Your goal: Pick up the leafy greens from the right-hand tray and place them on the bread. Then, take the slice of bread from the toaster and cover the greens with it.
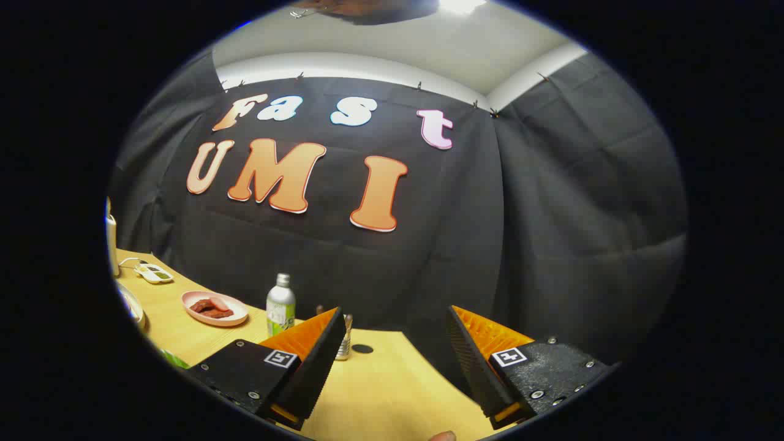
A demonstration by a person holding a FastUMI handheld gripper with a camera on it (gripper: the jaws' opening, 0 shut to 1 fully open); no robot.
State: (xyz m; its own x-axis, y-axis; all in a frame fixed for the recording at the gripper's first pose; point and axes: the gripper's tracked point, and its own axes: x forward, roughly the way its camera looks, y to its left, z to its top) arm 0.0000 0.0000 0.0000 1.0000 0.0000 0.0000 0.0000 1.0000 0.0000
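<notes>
Tool (392,361) spread wide, empty, aimed high over the worktop (380,392). A green scrap (173,359) just off its left finger may be the greens; swinging across could clip the bottle (280,304).

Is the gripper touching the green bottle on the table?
Apart. In the gripper view the open gripper holds nothing, and the green bottle stands beyond its fingers on the table.
</notes>
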